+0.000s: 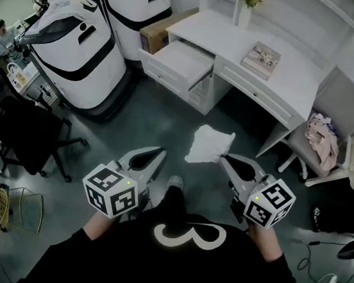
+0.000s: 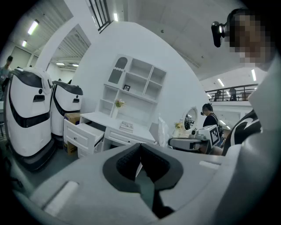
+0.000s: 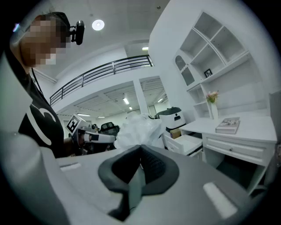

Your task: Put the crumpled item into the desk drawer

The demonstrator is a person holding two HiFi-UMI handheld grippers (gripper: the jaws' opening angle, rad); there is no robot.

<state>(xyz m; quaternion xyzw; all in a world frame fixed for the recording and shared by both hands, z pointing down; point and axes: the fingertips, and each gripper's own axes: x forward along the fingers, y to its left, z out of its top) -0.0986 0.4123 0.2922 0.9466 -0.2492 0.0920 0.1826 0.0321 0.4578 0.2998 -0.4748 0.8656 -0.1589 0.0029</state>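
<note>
white crumpled item (image 1: 210,144) hangs from the tips of the right hand-held gripper (image 1: 226,158), which is clenched on it, above the grey floor (image 1: 157,119) in front of the white desk (image 1: 289,78). the desk drawer (image 1: 182,59) stands pulled out, well apart from the item. the left hand-held gripper (image 1: 161,150) is closed, with nothing between its jaws.
</note>
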